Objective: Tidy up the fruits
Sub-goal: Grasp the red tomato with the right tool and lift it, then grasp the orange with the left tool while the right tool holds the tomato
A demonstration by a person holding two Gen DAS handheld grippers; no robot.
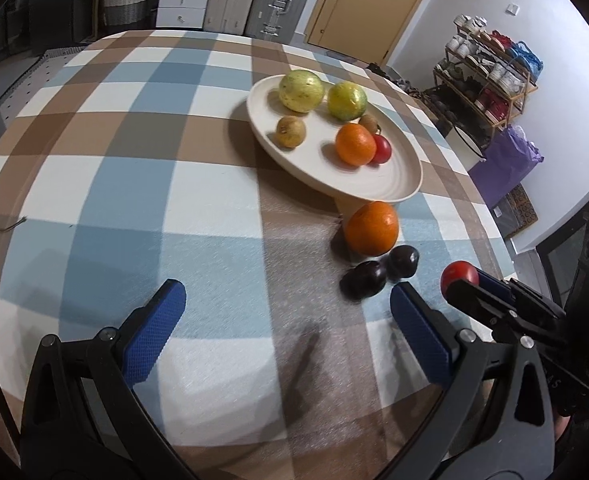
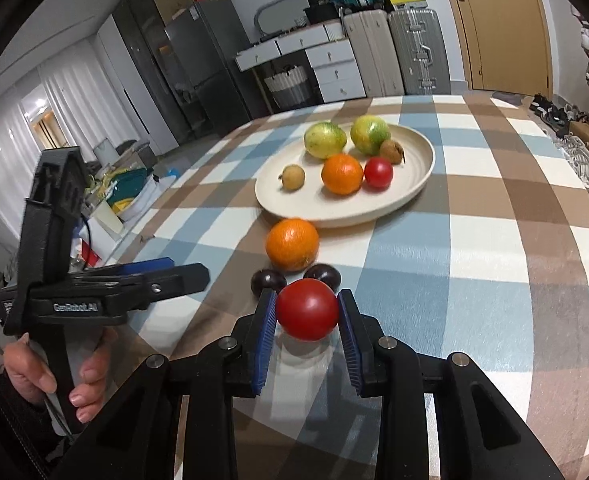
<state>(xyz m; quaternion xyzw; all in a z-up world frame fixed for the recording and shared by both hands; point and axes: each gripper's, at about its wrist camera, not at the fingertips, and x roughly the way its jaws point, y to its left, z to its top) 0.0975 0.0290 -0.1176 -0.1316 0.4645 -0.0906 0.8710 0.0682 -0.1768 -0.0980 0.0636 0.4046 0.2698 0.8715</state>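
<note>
My right gripper [image 2: 306, 312] clamps the red tomato [image 2: 307, 309] at its widest girth: smooth, soft, bruisable, so light pressure. Left gripper [image 1: 286, 300] stands open, empty.

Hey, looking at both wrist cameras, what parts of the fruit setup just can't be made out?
- Left wrist view: the second kiwi is mostly hidden behind the plate's orange.
- Right wrist view: two dark plums are partly covered by the red tomato in the right gripper.
- Left wrist view: that tomato is half hidden by the right gripper's fingers.
</note>
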